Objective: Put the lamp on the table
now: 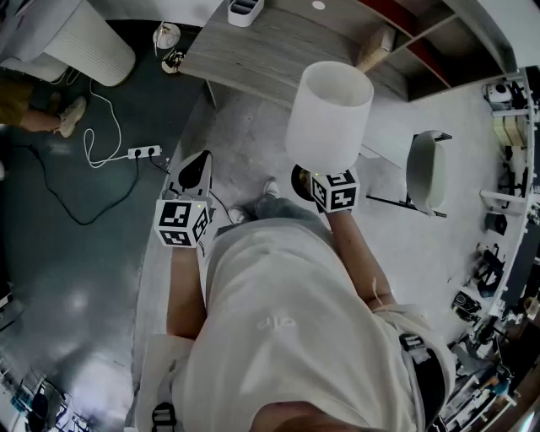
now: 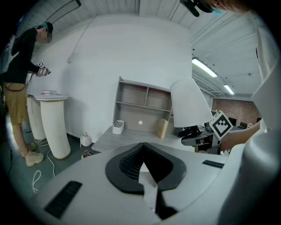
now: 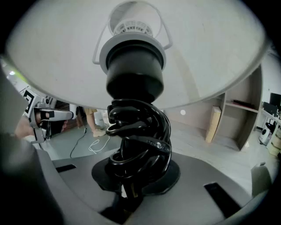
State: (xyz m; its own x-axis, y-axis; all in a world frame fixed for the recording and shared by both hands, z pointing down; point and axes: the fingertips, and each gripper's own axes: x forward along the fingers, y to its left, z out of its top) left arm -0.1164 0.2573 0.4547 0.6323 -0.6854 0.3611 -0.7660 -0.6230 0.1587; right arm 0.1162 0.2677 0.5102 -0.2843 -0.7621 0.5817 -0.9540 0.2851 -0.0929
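Observation:
The lamp (image 1: 329, 114) has a white drum shade and a black twisted stem (image 3: 138, 136). My right gripper (image 1: 308, 179) is shut on that stem and holds the lamp upright in the air, in front of the grey wooden table (image 1: 270, 51). In the right gripper view the shade fills the top and the jaws (image 3: 131, 186) clamp the stem's lower part. My left gripper (image 1: 192, 171) hangs to the left of the lamp, shut with nothing in it. Its closed pads (image 2: 141, 169) point toward the table (image 2: 127, 138), with the lamp (image 2: 189, 105) off to the right.
On the table stand a shelf unit (image 2: 145, 103), a small white box (image 1: 245, 10) and a wooden block (image 1: 374, 51). A ribbed white cylinder (image 1: 84, 38), a power strip (image 1: 143, 153) with its cable and a standing person (image 2: 17, 88) are at the left. A white chair (image 1: 426, 169) is at the right.

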